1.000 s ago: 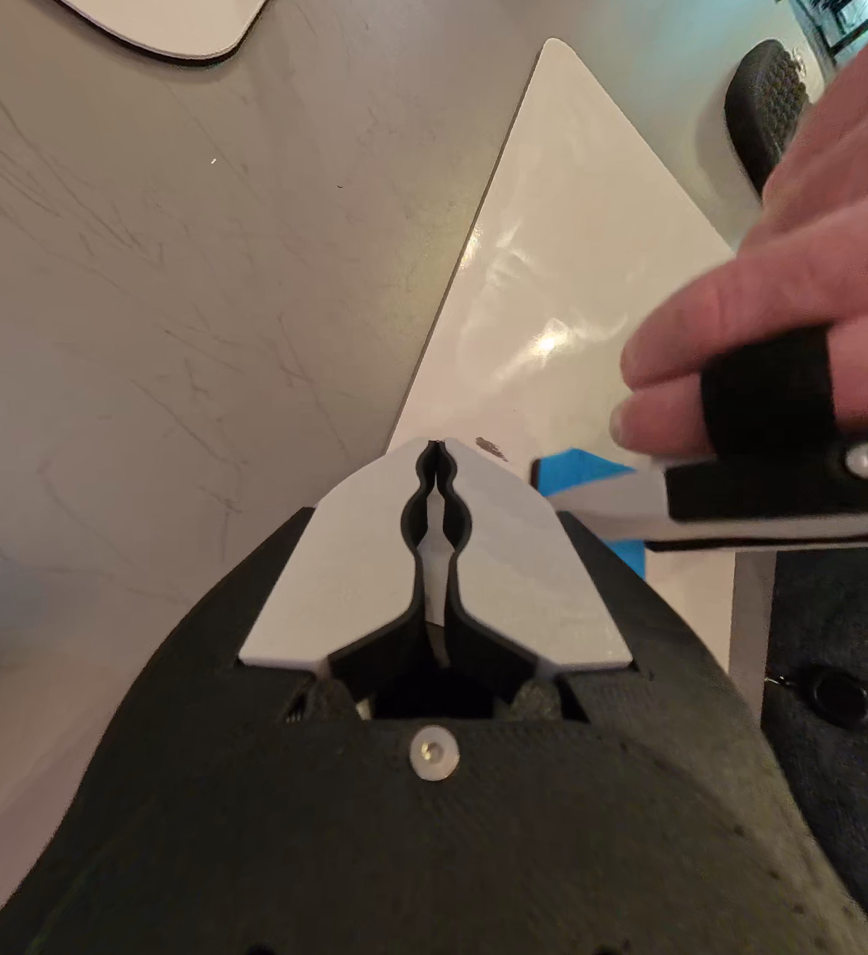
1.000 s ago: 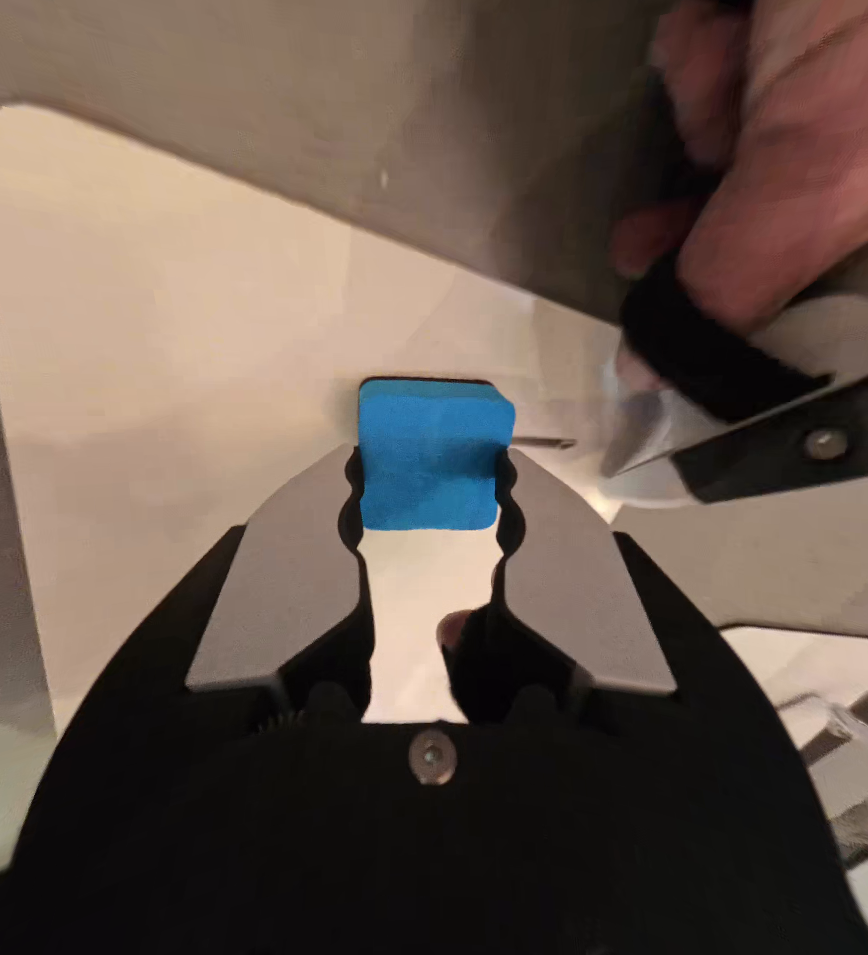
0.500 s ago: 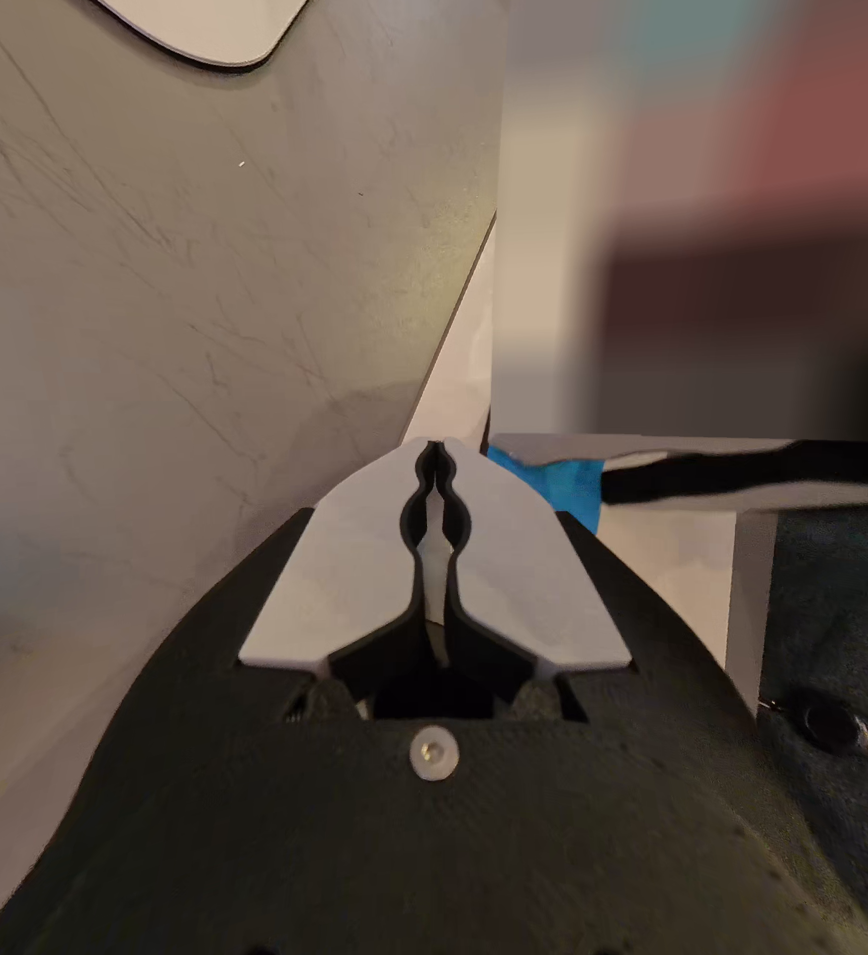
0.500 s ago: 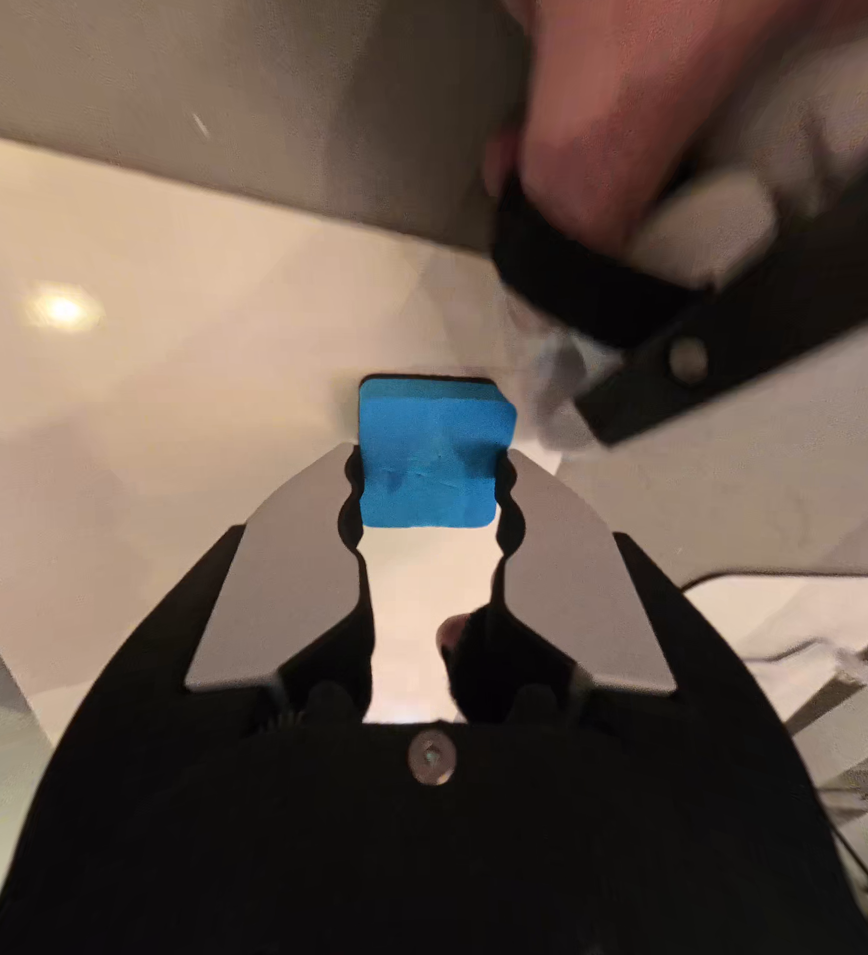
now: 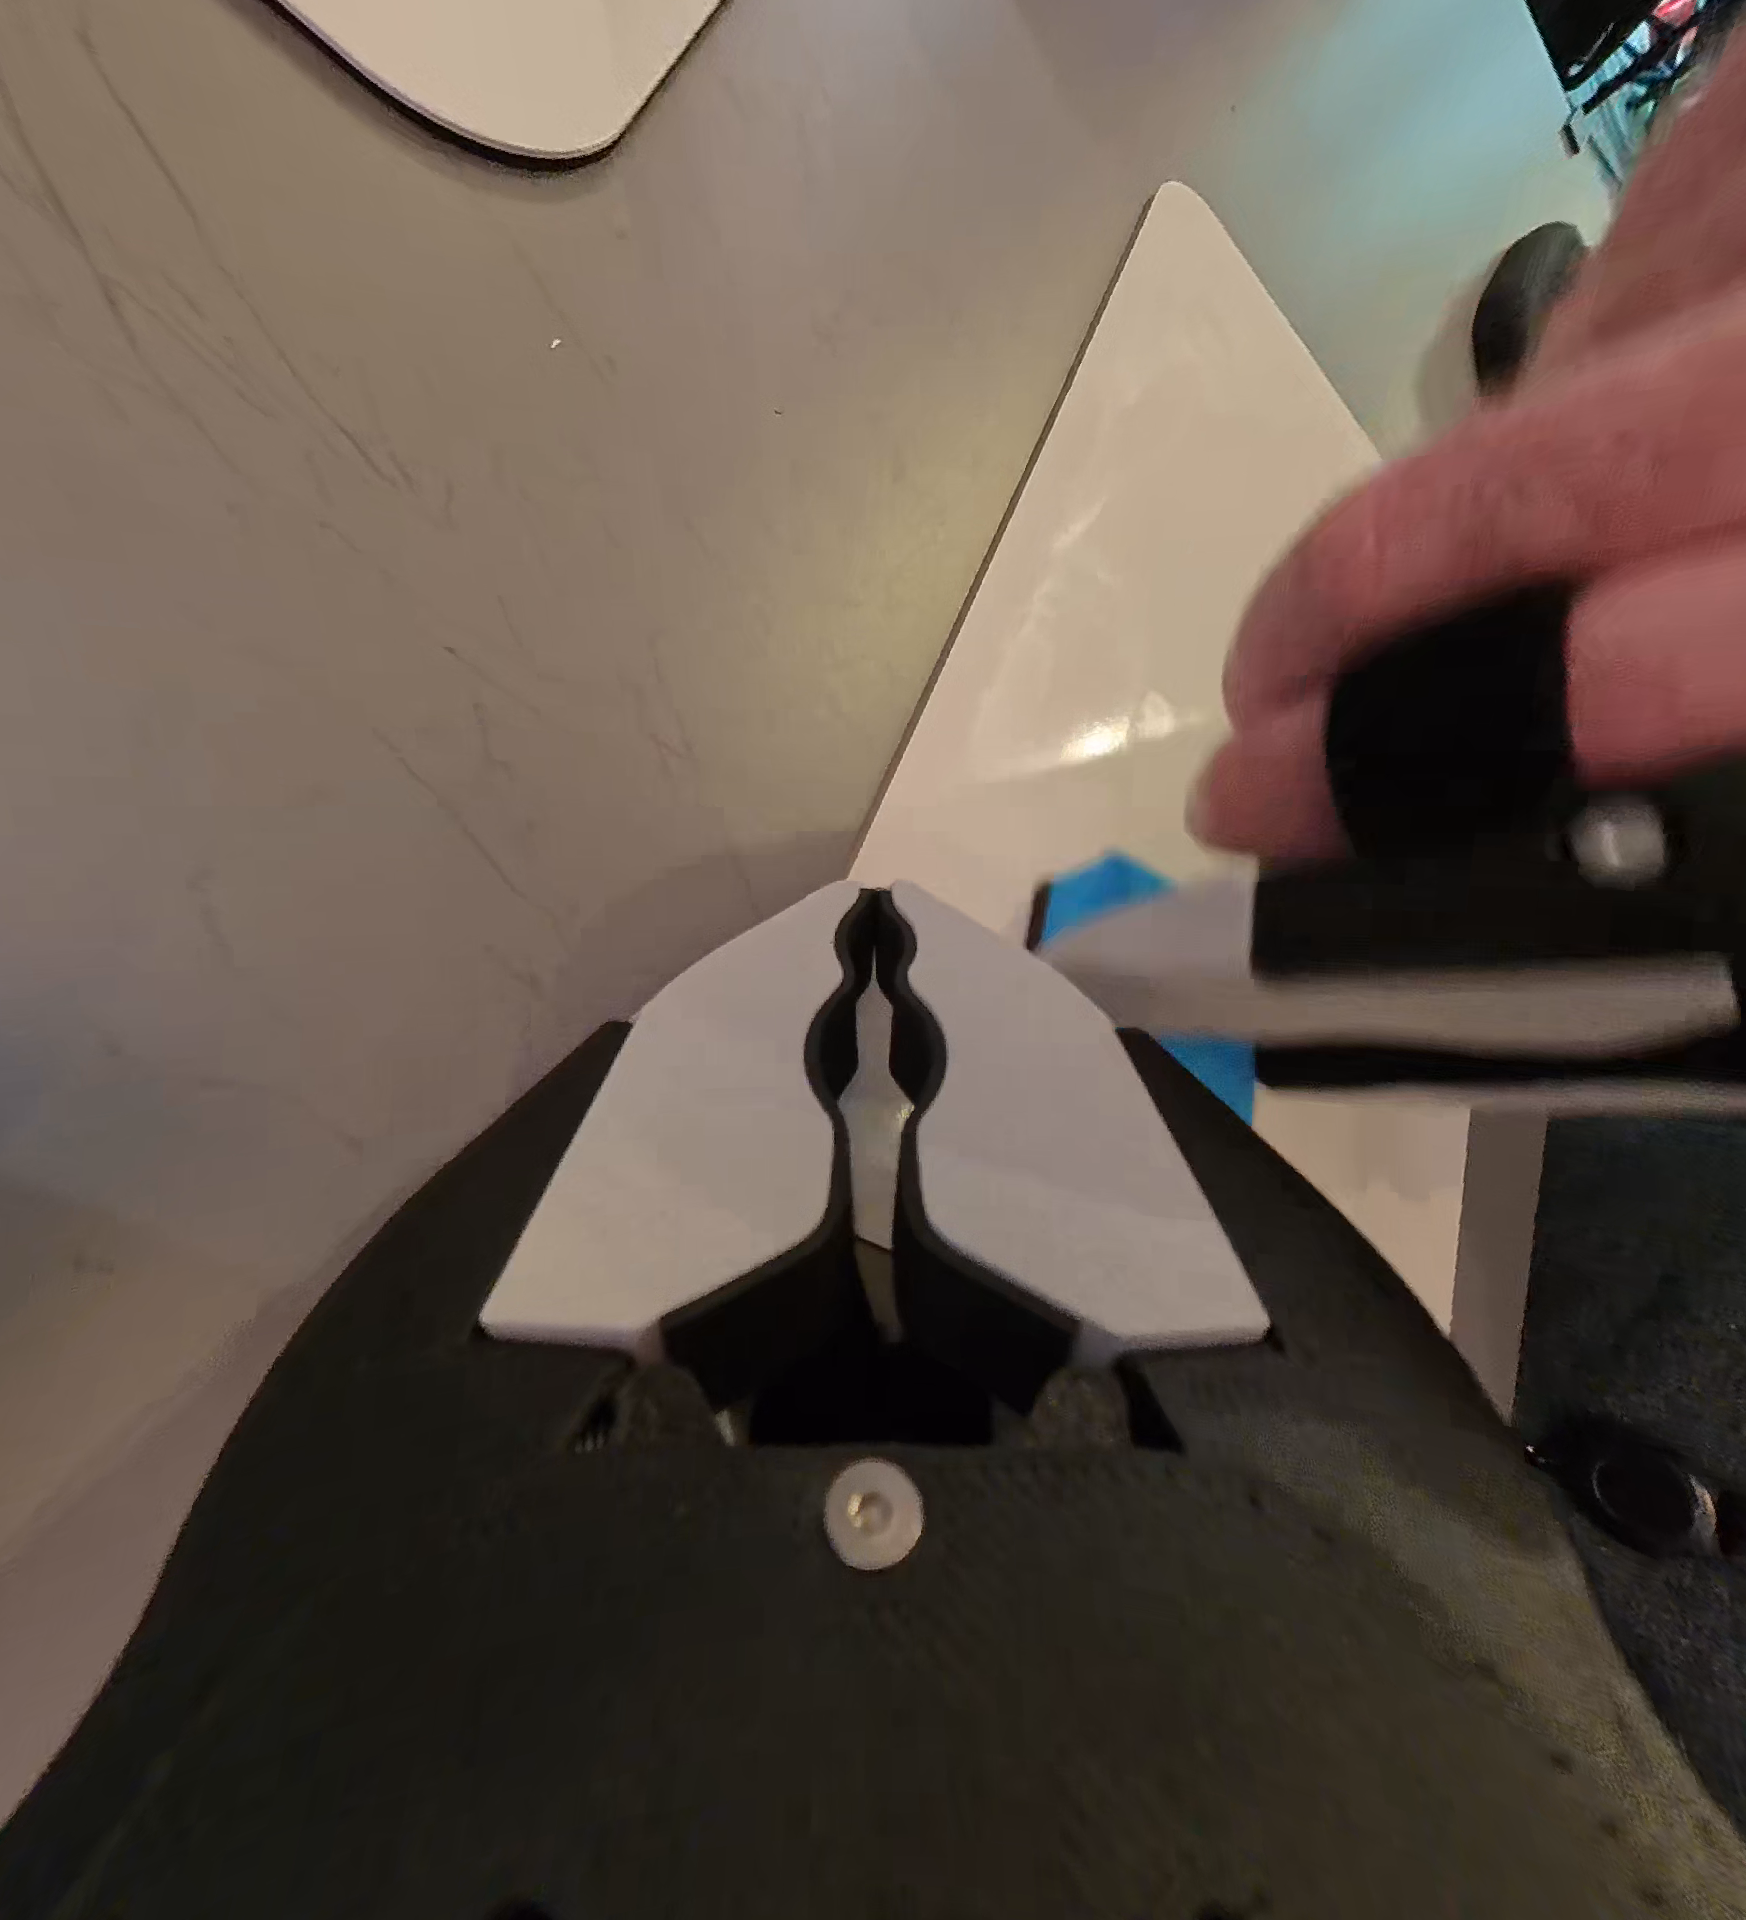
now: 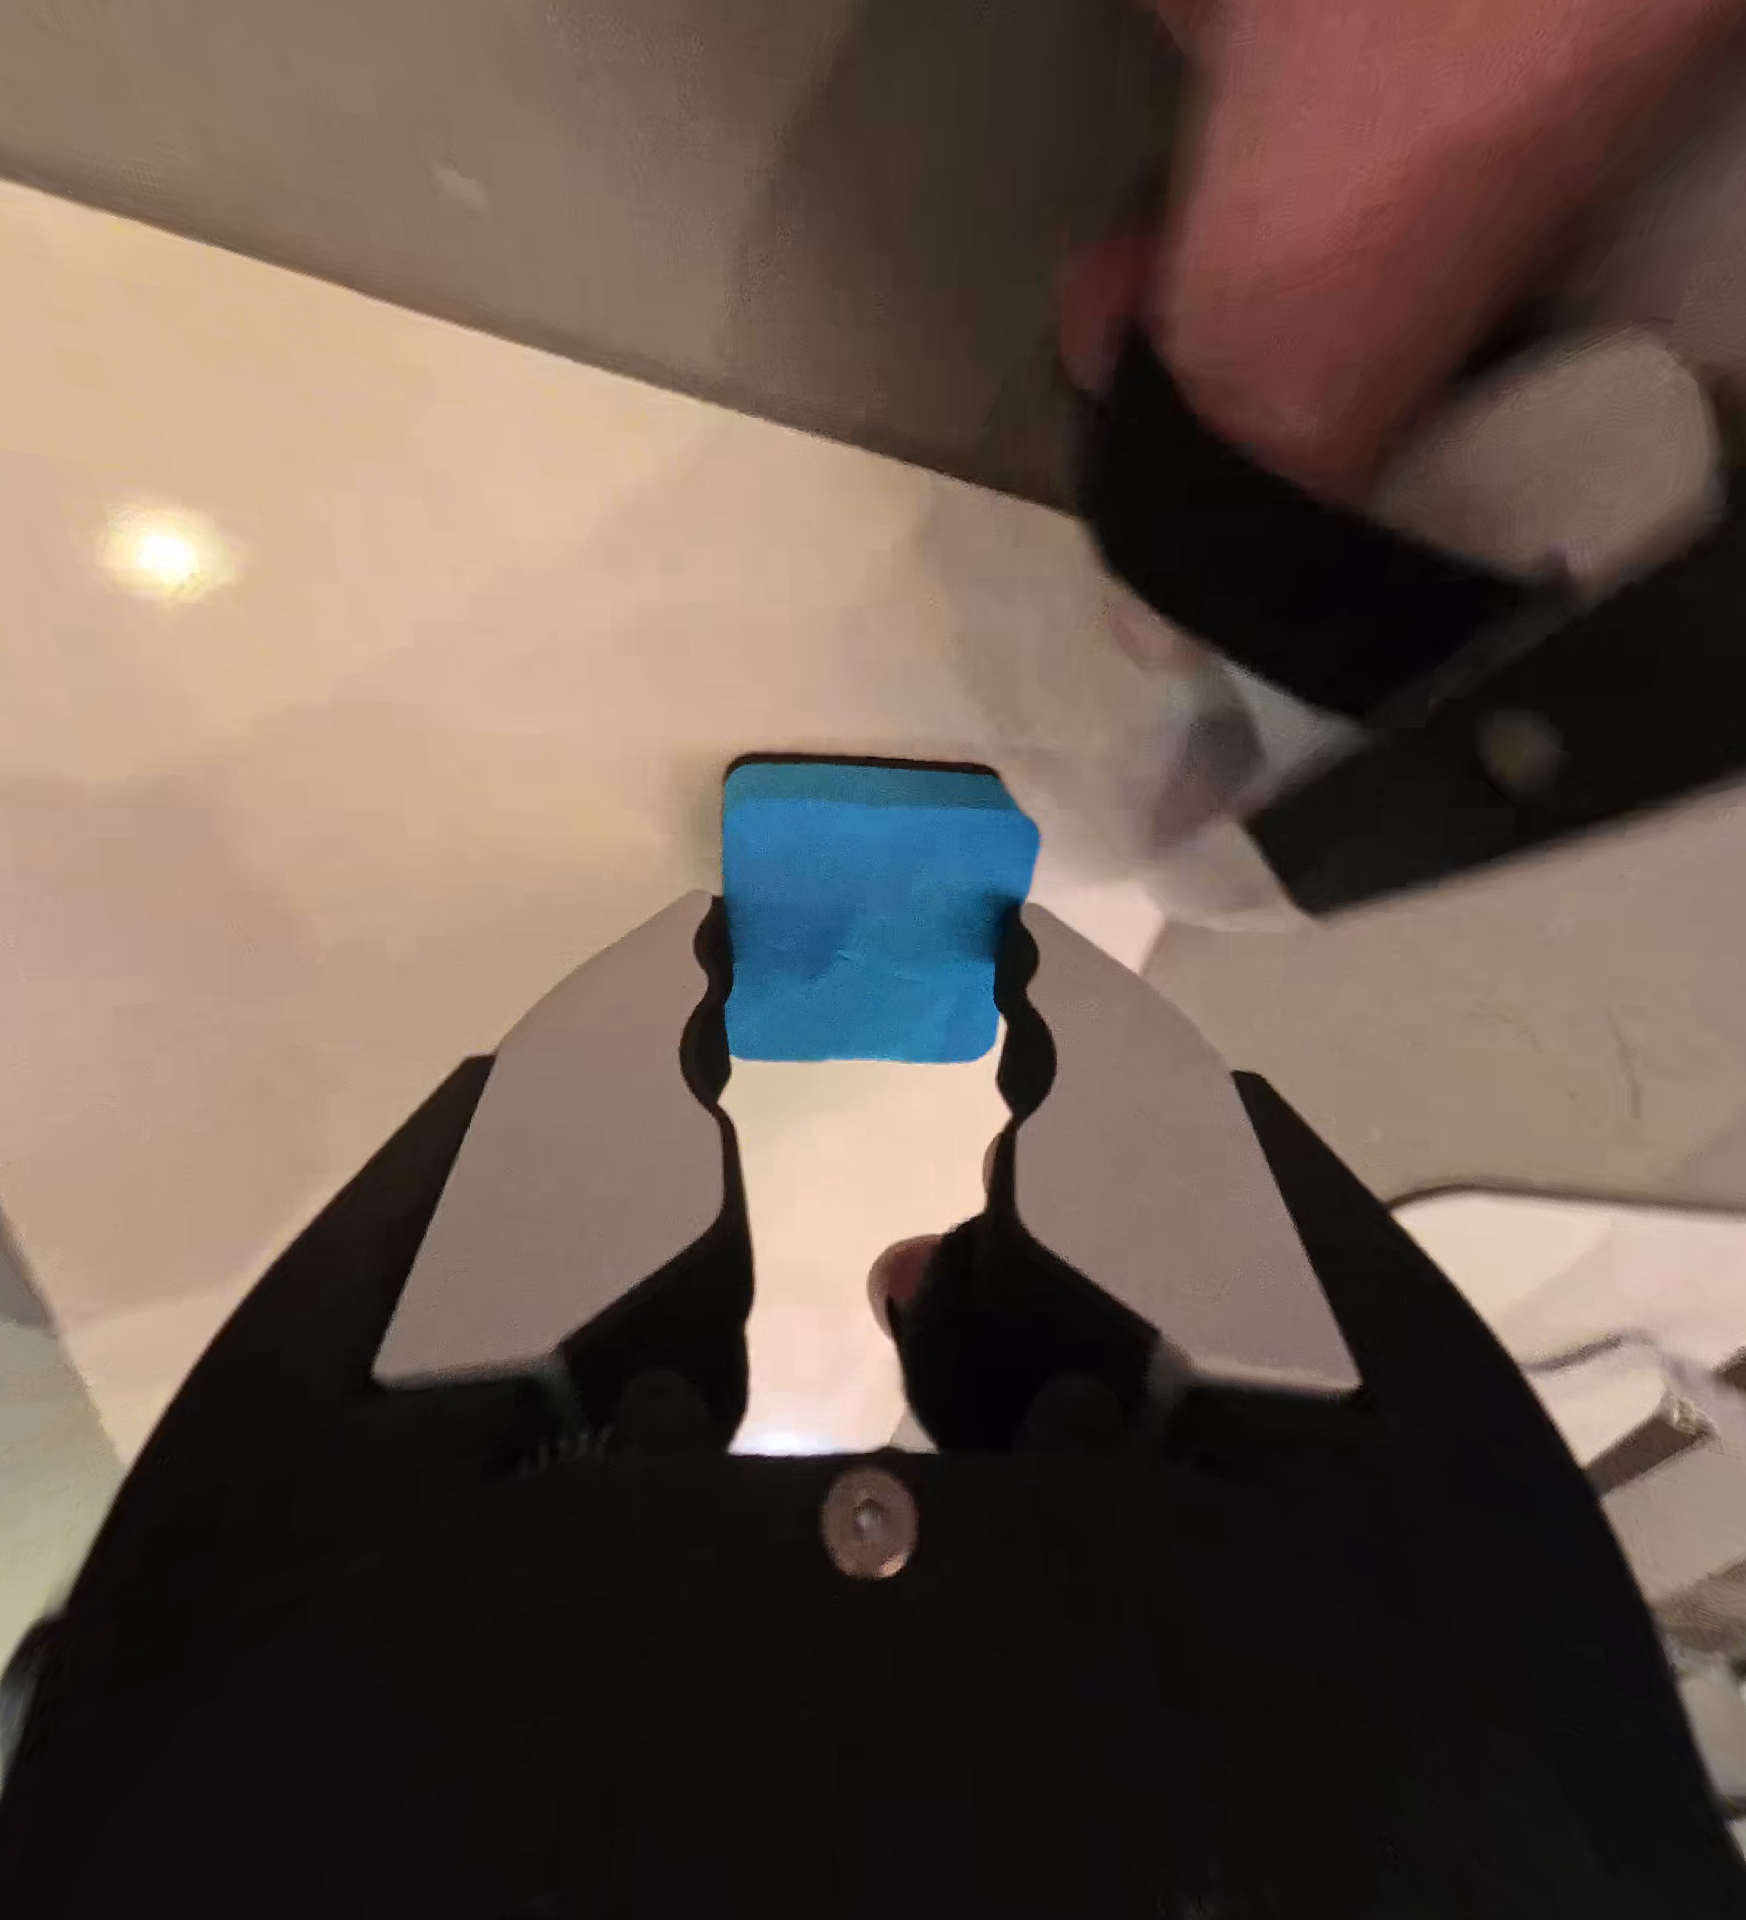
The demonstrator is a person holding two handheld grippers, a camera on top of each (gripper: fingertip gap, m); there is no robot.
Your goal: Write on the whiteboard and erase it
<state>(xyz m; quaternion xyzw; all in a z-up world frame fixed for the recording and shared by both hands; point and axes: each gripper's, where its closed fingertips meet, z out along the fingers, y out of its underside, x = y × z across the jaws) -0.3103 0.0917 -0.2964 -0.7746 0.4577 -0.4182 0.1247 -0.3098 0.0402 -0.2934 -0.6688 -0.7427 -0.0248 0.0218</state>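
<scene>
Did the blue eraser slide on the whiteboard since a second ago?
Yes. The blue eraser, held in the right claw, slid along the whiteboard toward its near corner, where a dark mark has gone.

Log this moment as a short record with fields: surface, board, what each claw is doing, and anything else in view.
Surface: grey marbled tabletop
Board: white whiteboard lying flat, no marks visible on it
Right claw: pads pressed on a blue eraser, held against the board
Left claw: shut, nothing between its fingers, at the board's corner
Hands: one hand on the right claw's handle
Other: a second white board farther off
</scene>
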